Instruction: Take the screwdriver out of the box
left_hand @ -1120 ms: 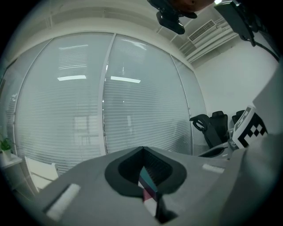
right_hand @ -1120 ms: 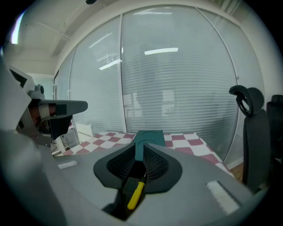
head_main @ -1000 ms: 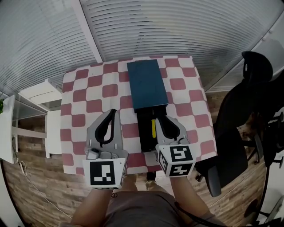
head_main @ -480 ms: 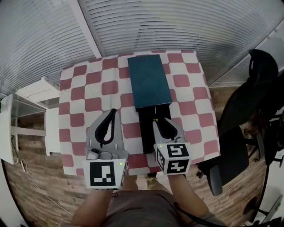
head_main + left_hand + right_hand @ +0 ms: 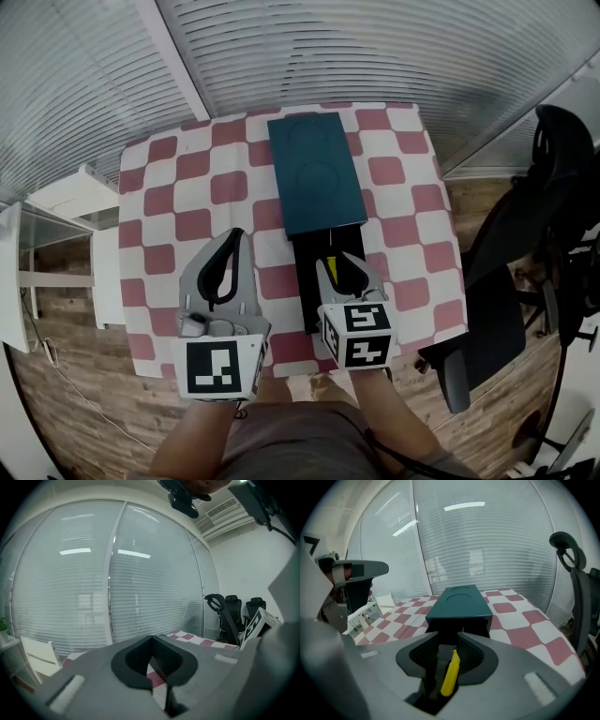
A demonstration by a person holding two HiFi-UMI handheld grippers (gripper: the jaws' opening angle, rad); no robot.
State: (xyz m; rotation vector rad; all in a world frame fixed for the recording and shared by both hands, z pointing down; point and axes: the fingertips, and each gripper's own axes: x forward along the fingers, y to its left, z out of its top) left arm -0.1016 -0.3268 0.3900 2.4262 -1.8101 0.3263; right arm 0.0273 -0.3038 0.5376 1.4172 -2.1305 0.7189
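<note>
A bench [image 5: 187, 192] covered with a red-and-white checked cloth is seen from above. A dark teal box [image 5: 316, 173] is laid lengthwise along its middle. A black inner tray [image 5: 305, 302] is drawn out of the box's near end, towards the person.

The screwdriver [image 5: 330, 270] is found in that tray, and only its yellow handle is shown. The right gripper [image 5: 339, 262] is held low over the tray, with its marker cube nearest the person. In the right gripper view the jaws of the right gripper [image 5: 448, 637] are seen partly parted. The yellow handle [image 5: 450, 672] is framed in the gap between them, pointing towards the teal box [image 5: 459, 603]. The handle is narrower than the gap. Whether it is touched by either pad cannot be made out, so no grip is claimed.

The left gripper [image 5: 234, 240] is held above the checked cloth, just left of the tray and apart from it. In the left gripper view the jaws of the left gripper [image 5: 151, 638] are brought together at the tips, with nothing held between them. Only the cloth is visible through the opening behind the tips.

A black office chair [image 5: 553, 187] is placed to the right of the bench, and a white side table [image 5: 80, 197] to its left. Slatted blinds are drawn across the windows behind.
</note>
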